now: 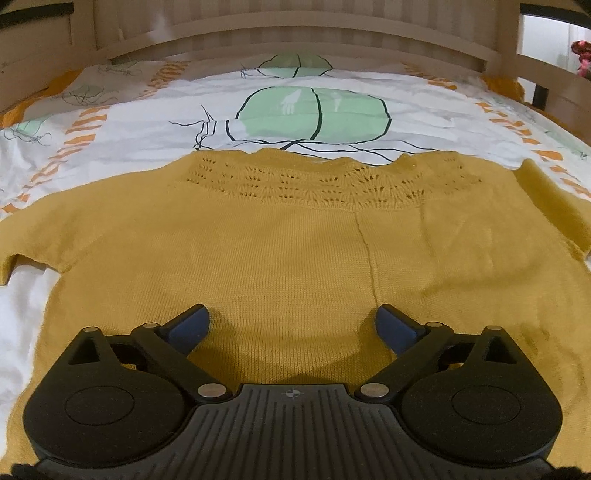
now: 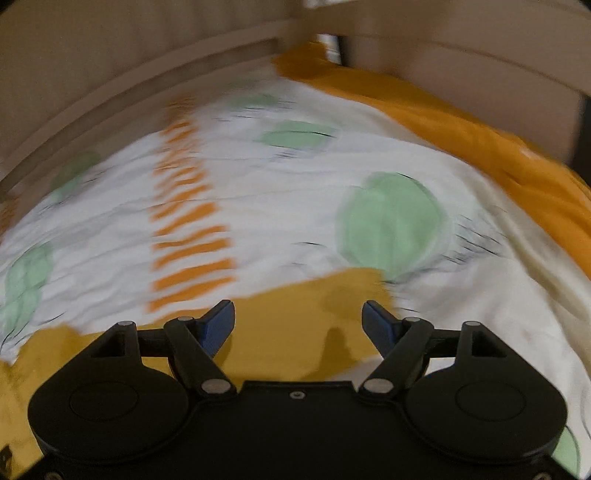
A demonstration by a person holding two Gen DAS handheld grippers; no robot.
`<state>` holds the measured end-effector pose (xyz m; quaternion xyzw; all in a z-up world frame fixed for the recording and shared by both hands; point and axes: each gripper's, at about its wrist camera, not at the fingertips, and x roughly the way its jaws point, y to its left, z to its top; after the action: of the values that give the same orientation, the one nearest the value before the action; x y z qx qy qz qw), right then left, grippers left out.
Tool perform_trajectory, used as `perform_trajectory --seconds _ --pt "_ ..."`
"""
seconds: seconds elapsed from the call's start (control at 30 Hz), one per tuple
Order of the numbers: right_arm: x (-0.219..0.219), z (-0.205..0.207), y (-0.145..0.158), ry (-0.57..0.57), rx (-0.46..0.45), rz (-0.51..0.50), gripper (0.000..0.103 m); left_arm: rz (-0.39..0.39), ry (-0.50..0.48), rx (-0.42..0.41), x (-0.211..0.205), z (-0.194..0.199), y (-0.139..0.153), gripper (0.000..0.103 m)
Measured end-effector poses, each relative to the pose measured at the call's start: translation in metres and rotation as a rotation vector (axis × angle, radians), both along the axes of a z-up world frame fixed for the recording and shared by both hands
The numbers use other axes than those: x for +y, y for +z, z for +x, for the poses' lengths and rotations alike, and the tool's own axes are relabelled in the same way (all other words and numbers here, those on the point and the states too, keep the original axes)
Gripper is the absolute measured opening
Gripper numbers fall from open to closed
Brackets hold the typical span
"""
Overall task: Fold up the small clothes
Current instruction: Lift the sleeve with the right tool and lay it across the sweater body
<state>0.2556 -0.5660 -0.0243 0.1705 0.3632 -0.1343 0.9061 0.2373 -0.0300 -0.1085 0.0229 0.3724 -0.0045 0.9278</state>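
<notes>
Sweater: a mustard-yellow knitted sweater [image 1: 295, 251] lies flat on the bed, spread wide, with its lace-pattern neck part on the far side and a short sleeve reaching out at each side.
Sheet: a white bed sheet [image 1: 140, 133] with green round shapes, thin black lines and orange stripes is under the sweater.
Left gripper: the left gripper [image 1: 291, 325] hangs over the near part of the sweater; its jaws are spread wide and hold nothing, only flat knit shows between the blue pads.
Right gripper: the right gripper [image 2: 298, 321] is also released, with nothing pinched; a yellow edge of the sweater [image 2: 295, 332] lies below it.
View quality: the right wrist view is blurred, so which corner of the sweater this is, I cannot say for sure.
Around: a beige wooden bed frame [image 1: 295, 33] closes the far side, and an orange cover [image 2: 480, 140] lies along the sheet's edge.
In the way: nothing lies on top of the sweater.
</notes>
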Motion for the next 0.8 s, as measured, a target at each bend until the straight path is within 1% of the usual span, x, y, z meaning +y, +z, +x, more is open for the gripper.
perform_trajectory --seconds 0.07,0.17,0.33,0.37,0.43,0.47,0.5,0.57,0.6,0.67,0.73,0.8 --pt "-0.013 -0.001 -0.008 -0.04 0.017 0.014 0.078 -0.002 0.0 -0.001 0.0 -0.001 0.0 0.1" --pt "-0.024 -0.002 -0.02 -0.067 0.037 0.033 0.078 -0.002 0.0 -0.001 0.0 0.0 -0.001 0.1" --pt "-0.03 0.0 -0.041 -0.087 0.048 0.124 0.078 0.0 0.001 -0.003 0.0 0.0 -0.001 0.1" --pt "-0.032 0.0 -0.046 -0.098 0.047 0.146 0.08 0.0 0.001 -0.004 0.0 0.0 -0.001 0.1" --pt "-0.036 0.0 -0.051 -0.125 0.036 0.177 0.077 0.001 0.001 -0.004 0.0 0.0 -0.001 0.1" --pt "-0.037 0.0 -0.053 -0.14 0.03 0.184 0.067 0.0 0.001 -0.004 0.0 0.0 -0.001 0.1" --pt "-0.038 0.001 -0.054 -0.155 0.033 0.177 0.053 0.0 0.001 -0.004 0.0 0.0 -0.001 0.1" --pt "-0.038 0.002 -0.051 -0.18 0.053 0.13 0.034 0.0 0.001 -0.003 0.0 0.0 -0.001 0.1" --pt "-0.04 0.0 -0.049 -0.172 0.045 0.128 0.021 0.0 0.001 -0.003 0.0 0.0 -0.001 0.1" --pt "-0.041 -0.003 -0.042 -0.16 0.023 0.123 0.015 0.0 0.001 -0.003 0.0 0.0 -0.001 0.1" --pt "-0.043 -0.008 -0.032 -0.143 0.002 0.099 0.013 0.0 0.001 -0.003 0.0 0.0 -0.001 0.1" --pt "-0.047 -0.012 -0.022 -0.151 -0.007 0.071 0.013 0.0 0.001 -0.003 0.0 0.0 -0.001 0.1"
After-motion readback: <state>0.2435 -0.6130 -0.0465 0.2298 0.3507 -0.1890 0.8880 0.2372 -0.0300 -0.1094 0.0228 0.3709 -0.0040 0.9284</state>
